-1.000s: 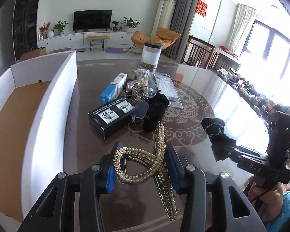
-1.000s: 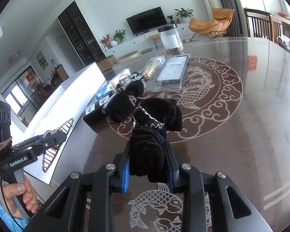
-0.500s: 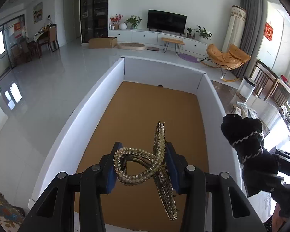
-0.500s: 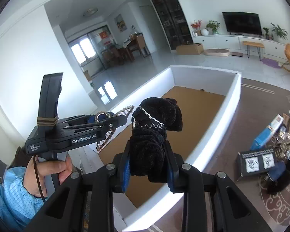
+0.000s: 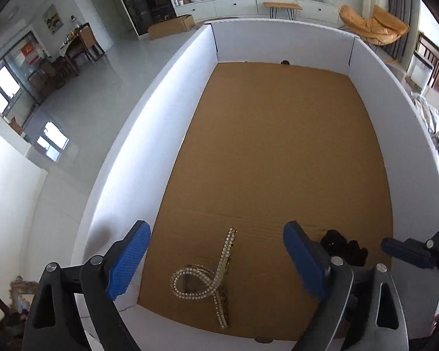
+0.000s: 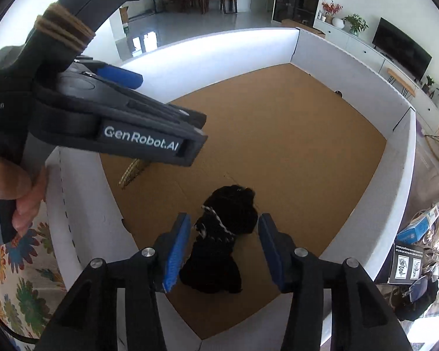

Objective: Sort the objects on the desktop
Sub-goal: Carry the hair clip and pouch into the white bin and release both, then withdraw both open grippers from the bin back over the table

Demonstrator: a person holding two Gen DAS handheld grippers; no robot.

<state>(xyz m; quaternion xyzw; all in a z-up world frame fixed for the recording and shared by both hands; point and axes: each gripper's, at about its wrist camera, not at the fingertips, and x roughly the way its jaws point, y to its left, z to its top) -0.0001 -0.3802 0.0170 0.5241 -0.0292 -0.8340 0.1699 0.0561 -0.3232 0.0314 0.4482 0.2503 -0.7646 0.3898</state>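
- The hair clip [image 5: 210, 278] lies in the box [image 5: 137, 134], near its front left corner.
- The glove [image 6: 222, 239] lies in the box too, right of the hair clip.
- The remaining items [image 6: 415, 251] sit outside, right of the box.

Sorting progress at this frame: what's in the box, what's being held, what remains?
Done: the pearl hair clip and black scrunchie lie on the box floor. In hand: nothing; left gripper and right gripper have just opened. Left: the black carton, blue box and clutter still on the table.
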